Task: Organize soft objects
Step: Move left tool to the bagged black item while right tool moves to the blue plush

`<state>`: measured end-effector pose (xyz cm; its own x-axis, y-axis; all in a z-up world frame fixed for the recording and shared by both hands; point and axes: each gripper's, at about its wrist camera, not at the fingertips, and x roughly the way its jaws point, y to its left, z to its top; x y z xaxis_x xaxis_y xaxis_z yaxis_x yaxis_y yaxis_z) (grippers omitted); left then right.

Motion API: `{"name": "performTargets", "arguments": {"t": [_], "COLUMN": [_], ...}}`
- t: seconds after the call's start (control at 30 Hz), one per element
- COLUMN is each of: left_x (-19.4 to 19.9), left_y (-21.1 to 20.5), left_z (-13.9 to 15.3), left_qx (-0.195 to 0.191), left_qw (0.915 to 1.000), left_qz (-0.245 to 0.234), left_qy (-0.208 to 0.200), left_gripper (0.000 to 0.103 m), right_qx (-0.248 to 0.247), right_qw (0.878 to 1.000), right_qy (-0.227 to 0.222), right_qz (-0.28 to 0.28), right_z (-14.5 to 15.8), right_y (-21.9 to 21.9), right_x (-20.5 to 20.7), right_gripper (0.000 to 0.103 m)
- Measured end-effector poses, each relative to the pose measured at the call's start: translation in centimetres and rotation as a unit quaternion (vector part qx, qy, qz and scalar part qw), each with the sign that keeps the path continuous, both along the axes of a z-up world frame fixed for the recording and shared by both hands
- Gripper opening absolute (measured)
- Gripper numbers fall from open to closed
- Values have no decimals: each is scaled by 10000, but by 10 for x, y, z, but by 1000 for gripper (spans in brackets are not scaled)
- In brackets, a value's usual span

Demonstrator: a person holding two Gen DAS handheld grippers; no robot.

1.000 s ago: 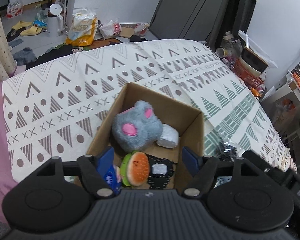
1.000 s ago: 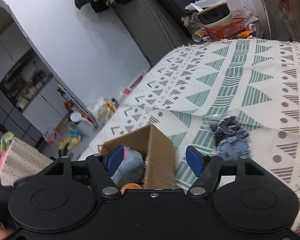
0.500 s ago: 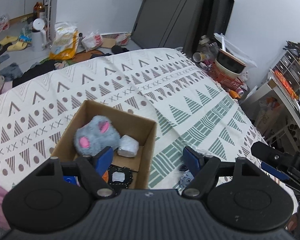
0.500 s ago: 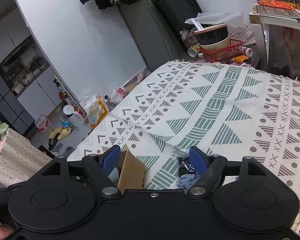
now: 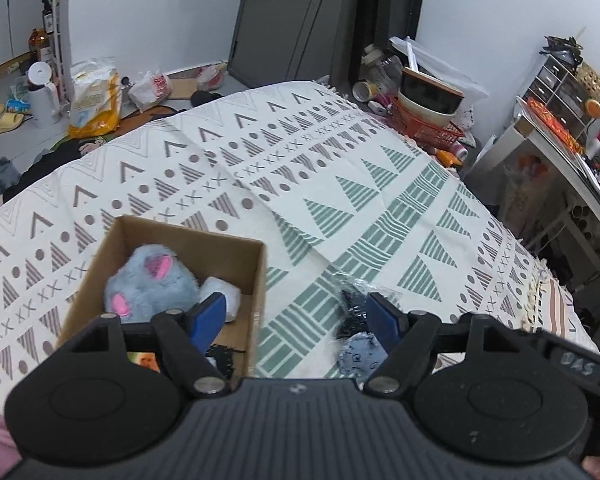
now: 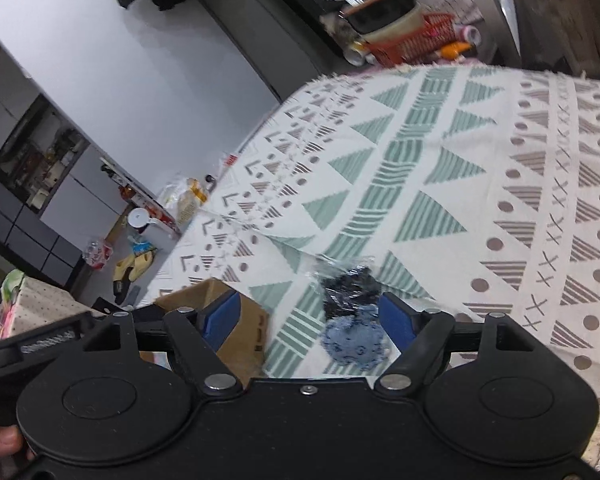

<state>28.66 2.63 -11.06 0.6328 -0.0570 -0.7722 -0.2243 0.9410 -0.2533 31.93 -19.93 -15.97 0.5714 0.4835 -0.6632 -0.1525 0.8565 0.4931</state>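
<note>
Both views have been swung off the cardboard box (image 5: 188, 276), now left of the jaws; the blue soft piece (image 6: 354, 344), in its clear bag on the bed, is framed between the released, empty right gripper (image 6: 310, 320) jaws, marked as next pickup; left gripper (image 5: 296, 316) likewise spread

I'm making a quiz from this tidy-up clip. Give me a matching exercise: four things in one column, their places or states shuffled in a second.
1. grey plush mouse
2. blue-grey fuzzy item
3. cardboard box
4. right tool

a. open, holding nothing
b. on the patterned cloth, outside the box
c. inside the box
d. standing on the cloth, top open

Pairs: 1-c, 2-b, 3-d, 4-a
</note>
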Motion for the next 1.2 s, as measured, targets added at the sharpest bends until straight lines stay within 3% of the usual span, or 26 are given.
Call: {"name": "performTargets", "arguments": {"t": [0.43,0.63,0.93,1.2], "left_x": [36,53,78,100], "left_y": [-40,-54,-60,-65], "left_z": [-25,-43,-67,-94], "left_qx": [35,-43,-276,-457], "left_qw": [9995,9985,9958,9918], "left_qz": [-8,31,12,-83], "left_qy": [320,549,870,1189], "left_gripper": [72,63,48,48], "right_qx": [568,618,582,367], "right_qw": [9922,9895,9863,9855], "right_qy": [1036,1222,1529,1652], "right_qz": [-386,-458,-227,-132], "right_z": [-59,-74,-95,-110], "right_y": [-28,-27,-8,6], "right_x": [15,24,41,52], "right_gripper": [71,56,55,55]}}
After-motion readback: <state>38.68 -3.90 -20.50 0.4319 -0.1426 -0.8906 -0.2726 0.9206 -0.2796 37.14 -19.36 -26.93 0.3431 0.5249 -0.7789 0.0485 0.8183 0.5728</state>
